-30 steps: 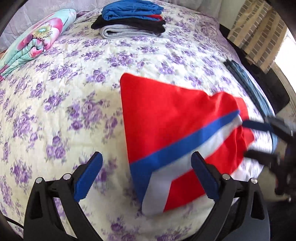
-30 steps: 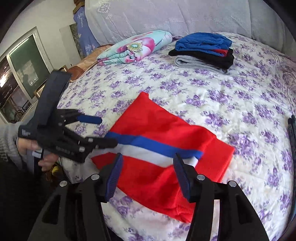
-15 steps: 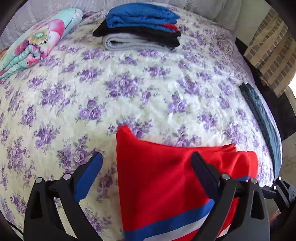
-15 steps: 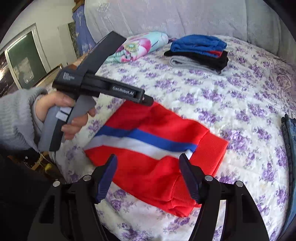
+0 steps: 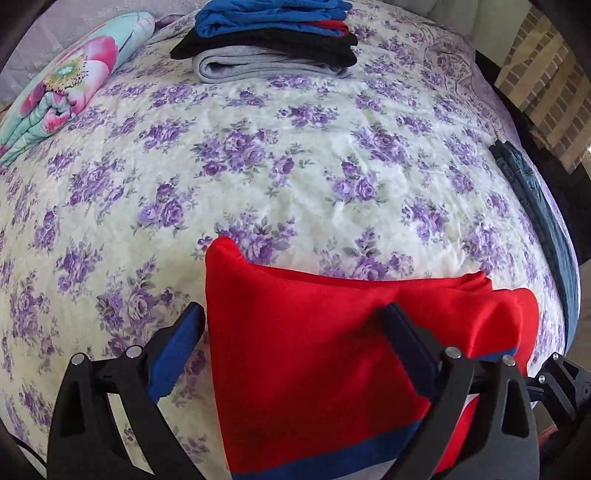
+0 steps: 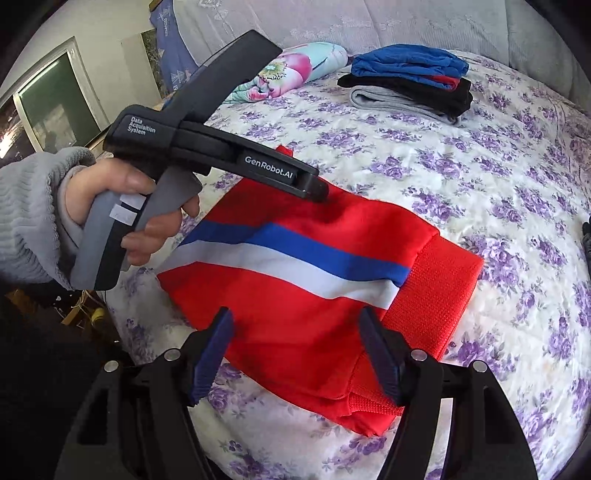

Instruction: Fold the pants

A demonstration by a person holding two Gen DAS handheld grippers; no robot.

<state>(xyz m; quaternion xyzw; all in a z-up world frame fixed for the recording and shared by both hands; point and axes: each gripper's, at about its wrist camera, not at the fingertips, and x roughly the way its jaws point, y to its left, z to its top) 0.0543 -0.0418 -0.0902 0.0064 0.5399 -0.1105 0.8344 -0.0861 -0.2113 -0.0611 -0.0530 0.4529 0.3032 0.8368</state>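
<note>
Both tongs are spread, pinching nothing: left tongs (image 5: 291,347) hover over the folded red pants (image 6: 306,280), apparently not touching; right tongs (image 6: 295,350) sit at their near edge on the bed (image 5: 295,147).

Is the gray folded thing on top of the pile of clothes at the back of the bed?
No, the gray piece lies at the bottom of the pile, under the black one, with the blue one on top.

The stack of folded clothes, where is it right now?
The stack of folded clothes sits at the far end of the bed, right of the floral pillow, well beyond the red pants.
</note>
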